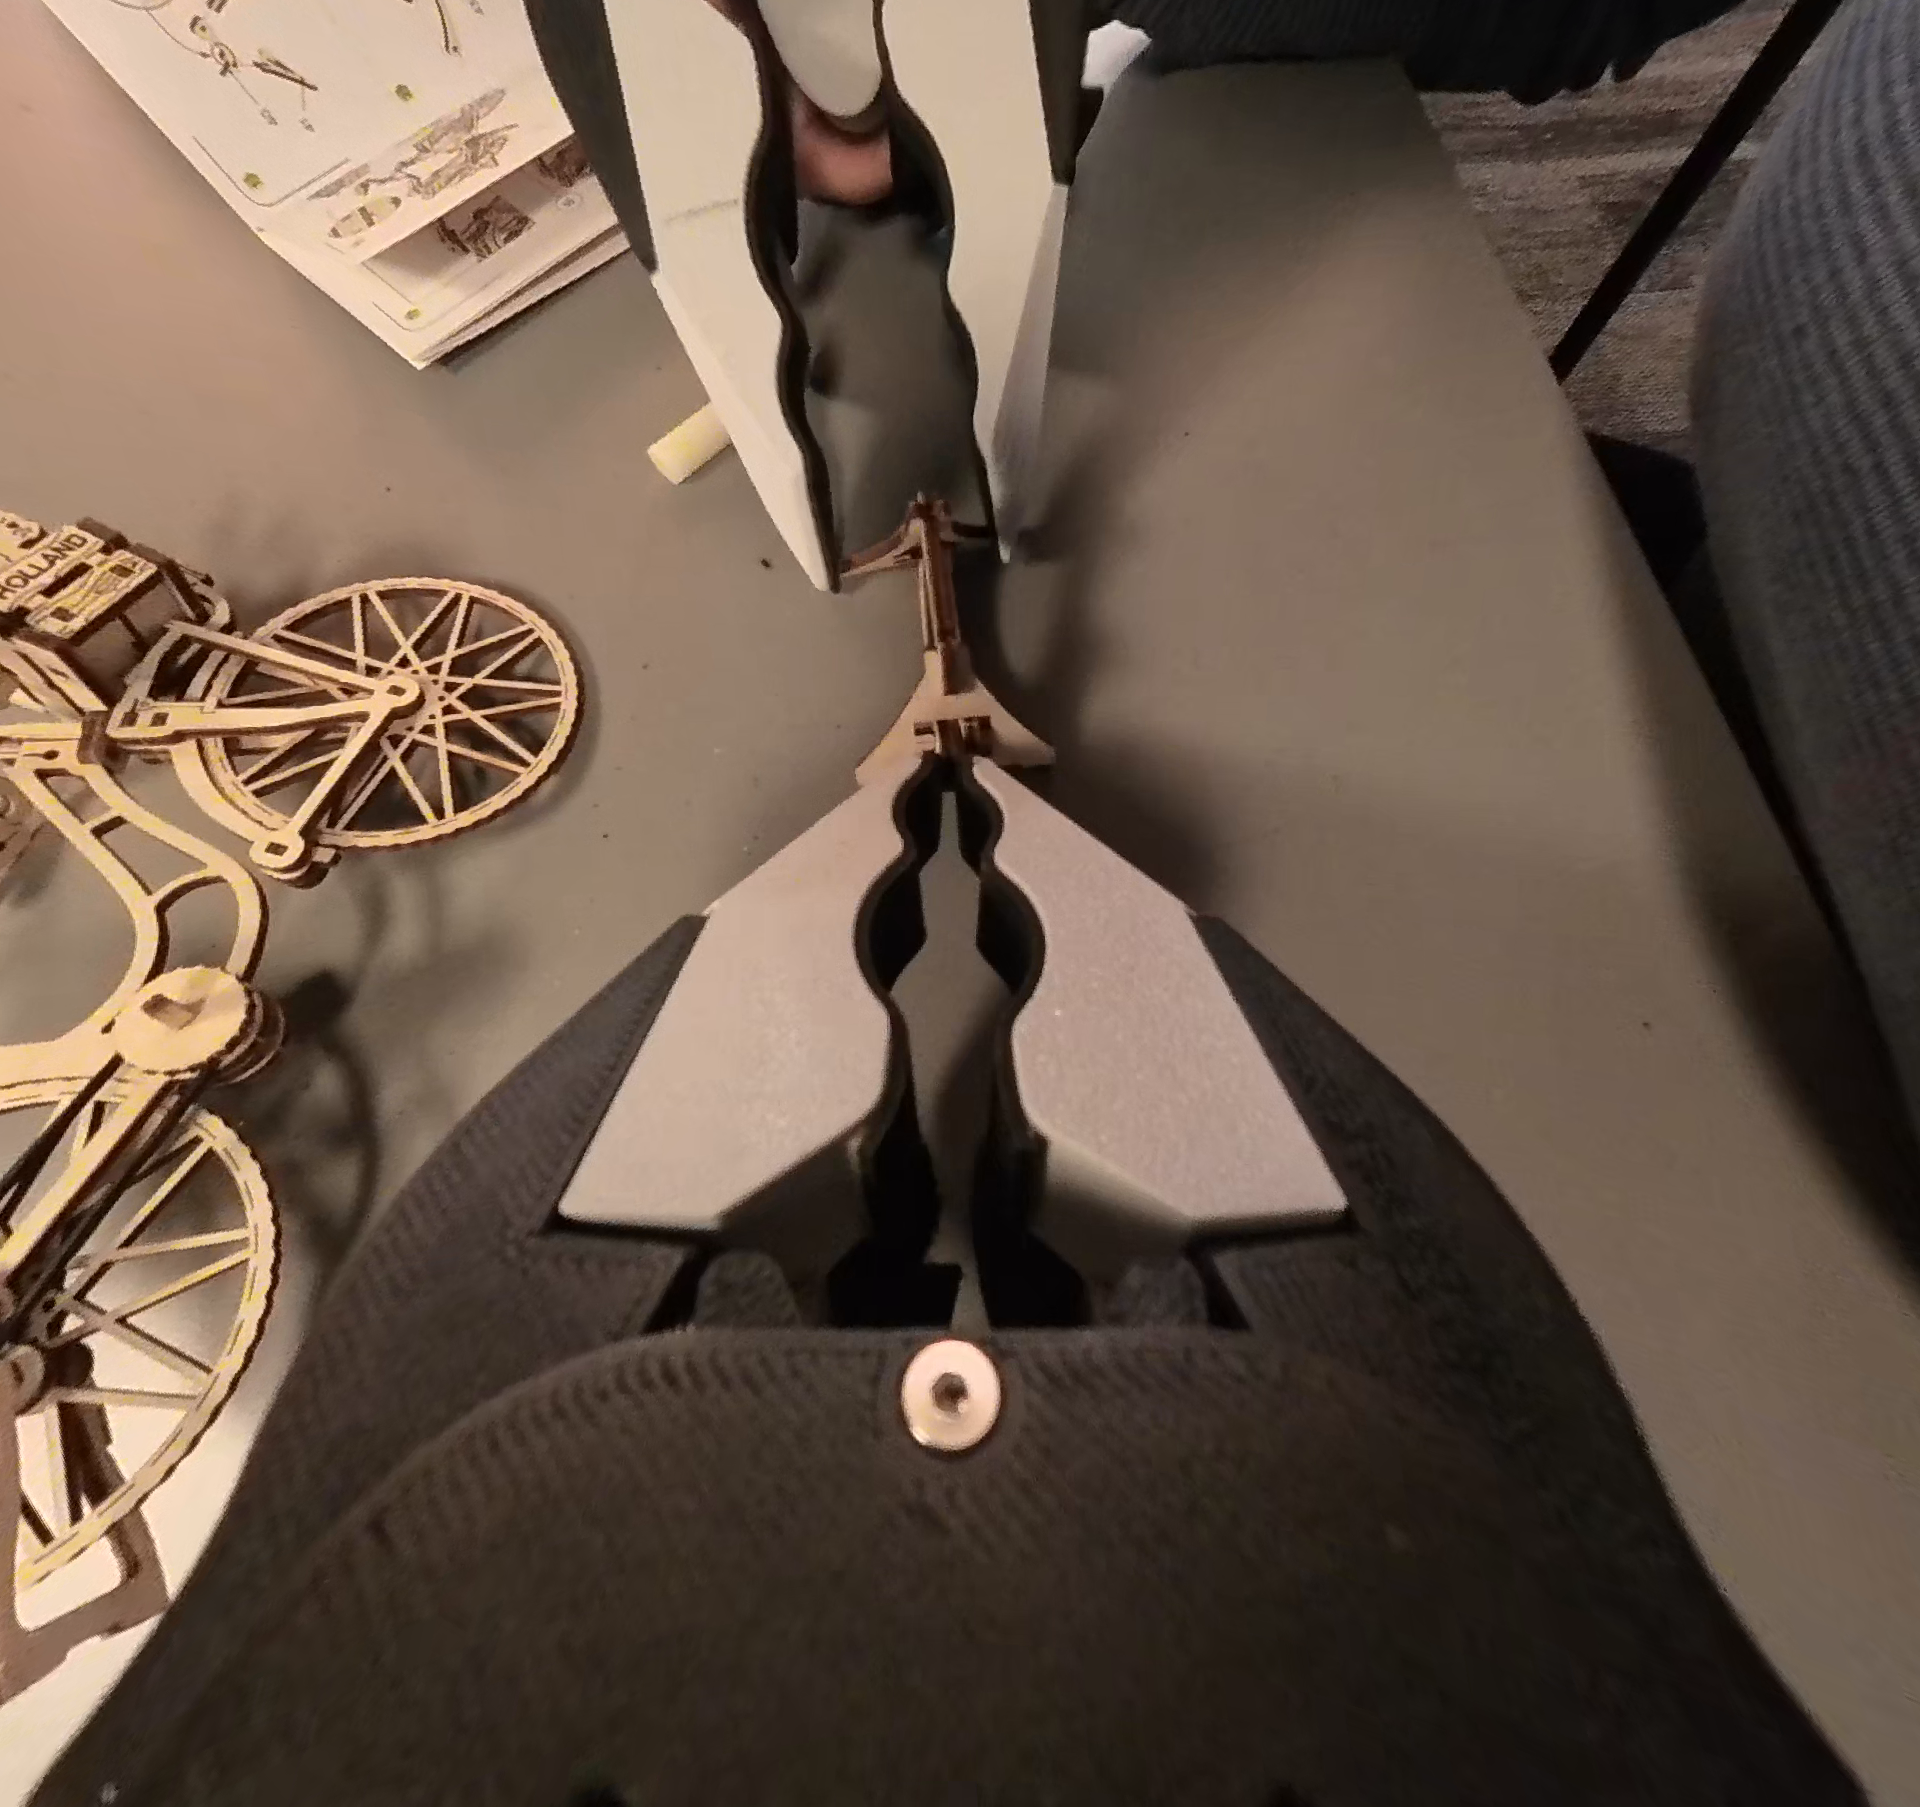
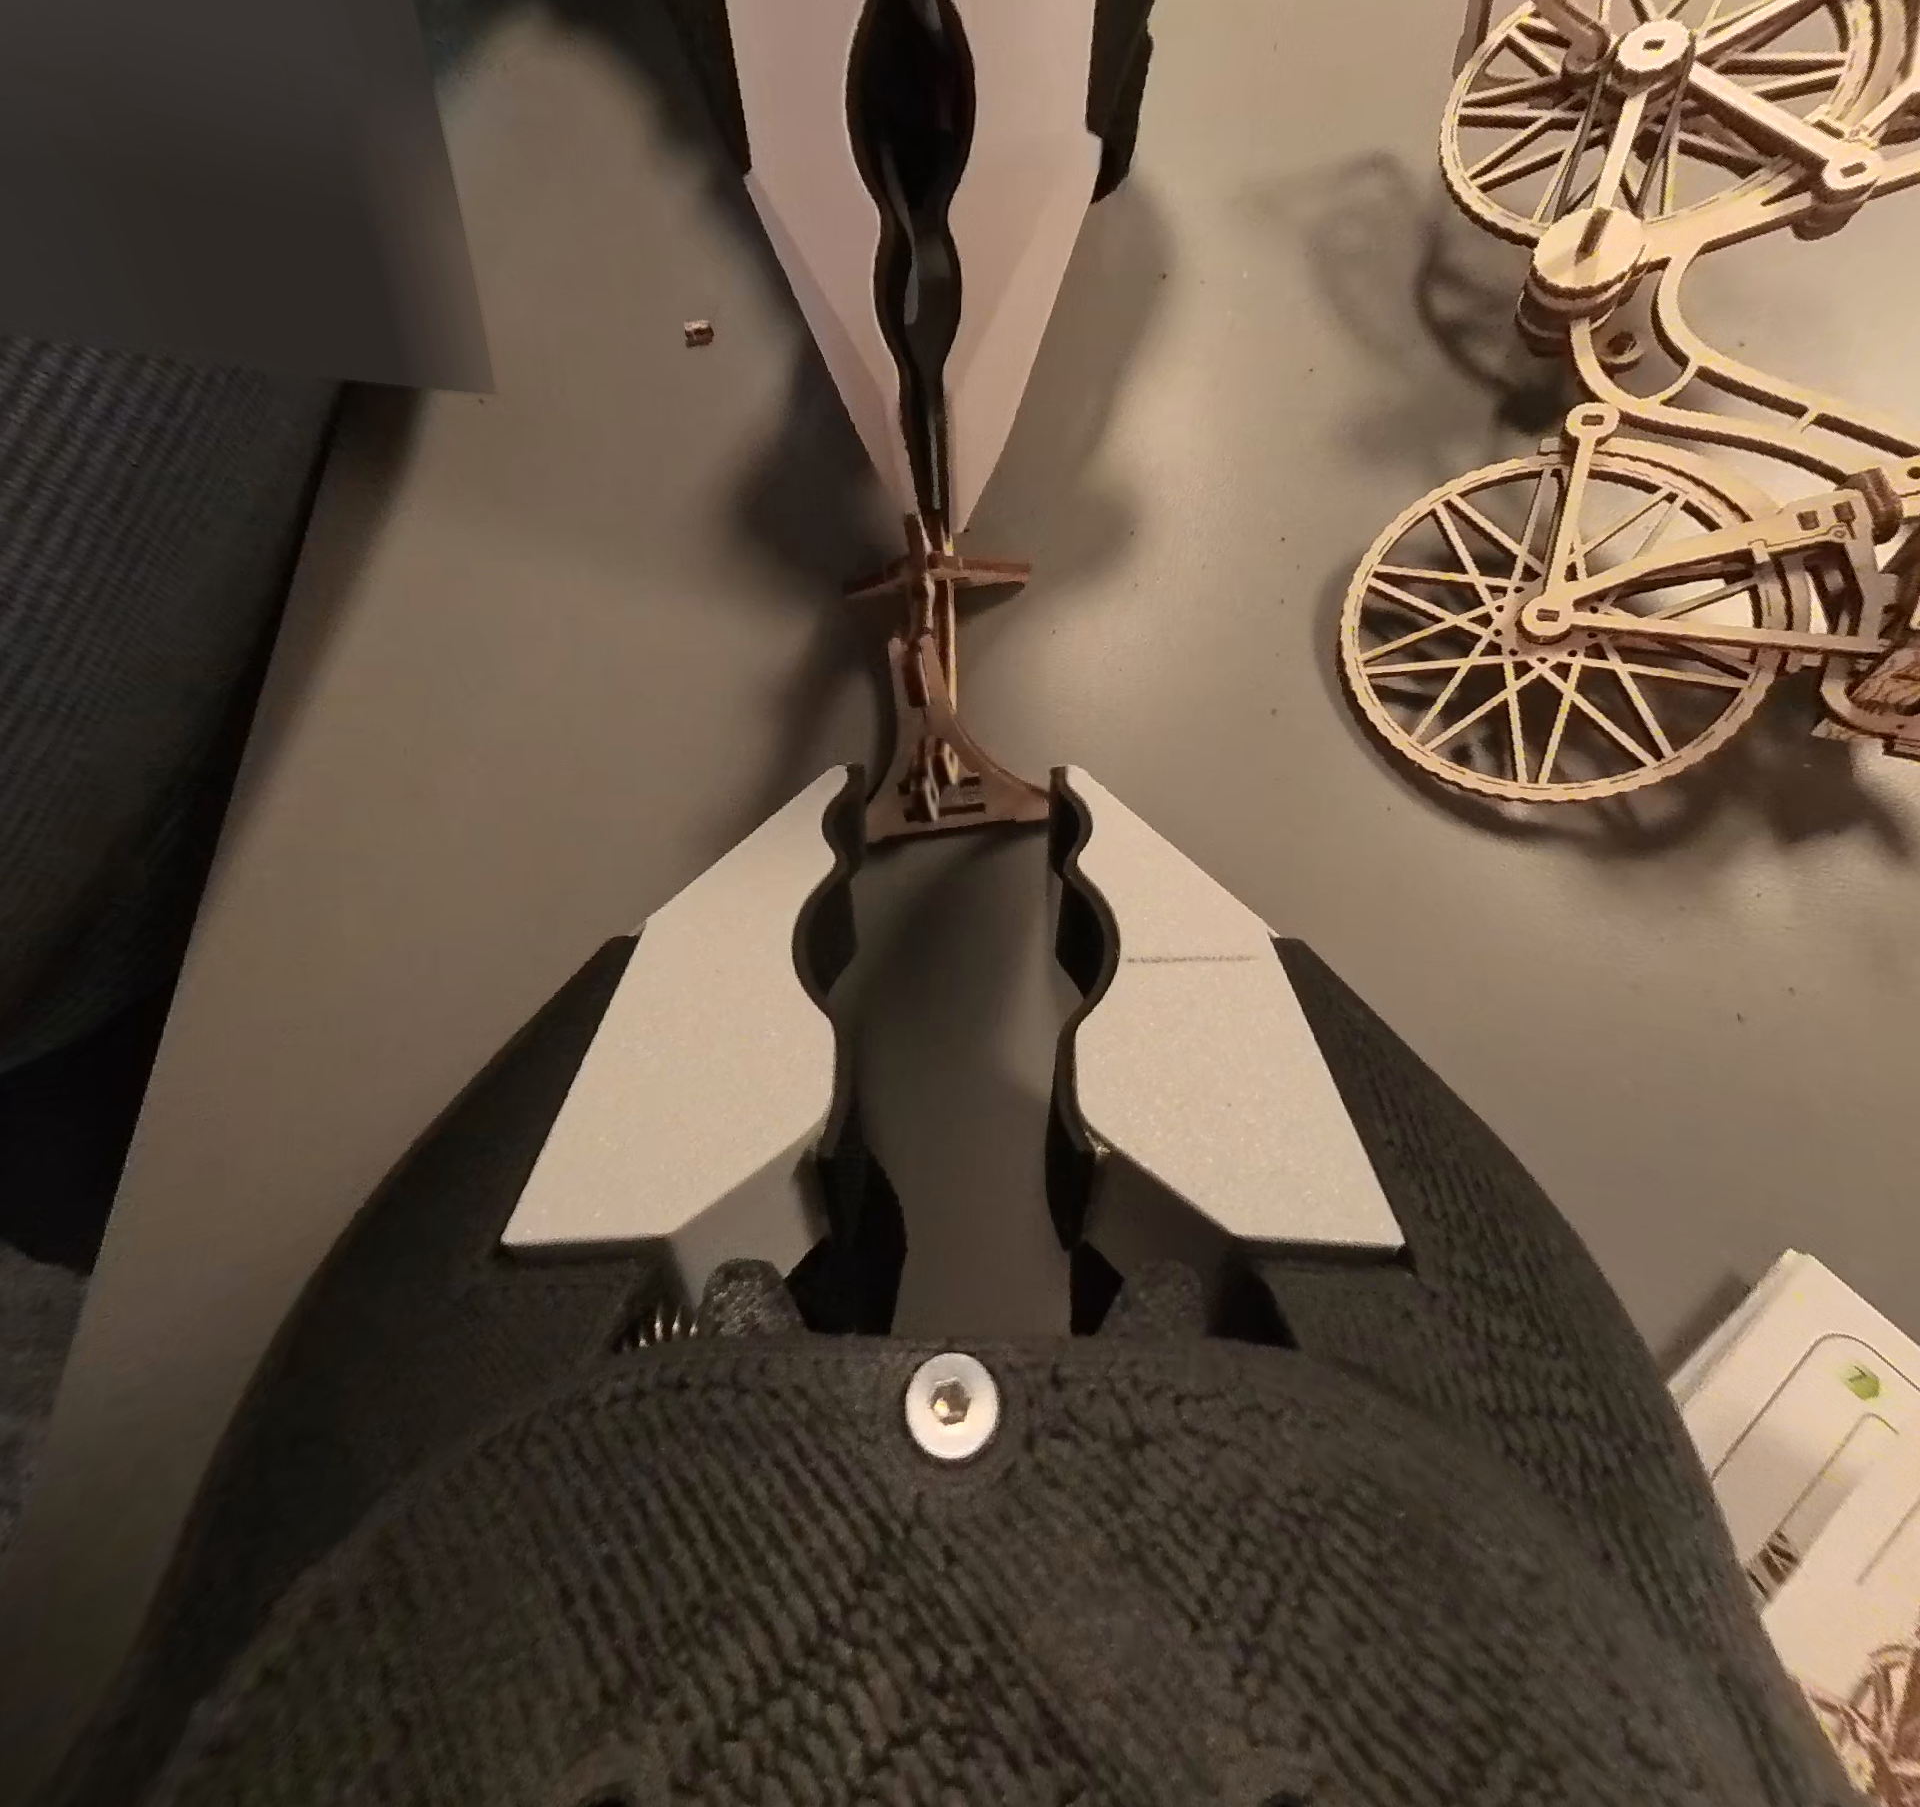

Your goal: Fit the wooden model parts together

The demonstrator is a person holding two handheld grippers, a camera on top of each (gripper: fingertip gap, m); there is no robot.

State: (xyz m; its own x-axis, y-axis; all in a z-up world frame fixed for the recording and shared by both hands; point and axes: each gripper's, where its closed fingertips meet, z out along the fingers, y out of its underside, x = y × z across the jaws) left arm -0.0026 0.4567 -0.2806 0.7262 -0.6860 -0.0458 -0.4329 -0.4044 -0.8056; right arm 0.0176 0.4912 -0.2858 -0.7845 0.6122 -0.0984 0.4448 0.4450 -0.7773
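Observation:
A small wooden sub-assembly [image 1: 940,656] with a flared foot at each end hangs just above the grey table [image 1: 1299,614]. My left gripper [image 1: 948,770] is shut on its near end. In the right wrist view the left gripper [image 2: 928,500] comes in from the top, pinching the far end of the sub-assembly [image 2: 920,677]. My right gripper [image 2: 956,781] is open, its fingertips either side of the other flared foot with a small gap on each side. It also shows from the top in the left wrist view [image 1: 916,557].
A built wooden bicycle model [image 1: 312,718] lies flat on the table, also in the right wrist view [image 2: 1621,407]. An instruction booklet [image 1: 312,95] lies beyond it. A pale stub [image 1: 686,443] and a wood crumb [image 2: 698,334] lie loose. The table edge [image 1: 1662,510] runs close by. Tip to tip, the grippers are about 5 centimetres apart.

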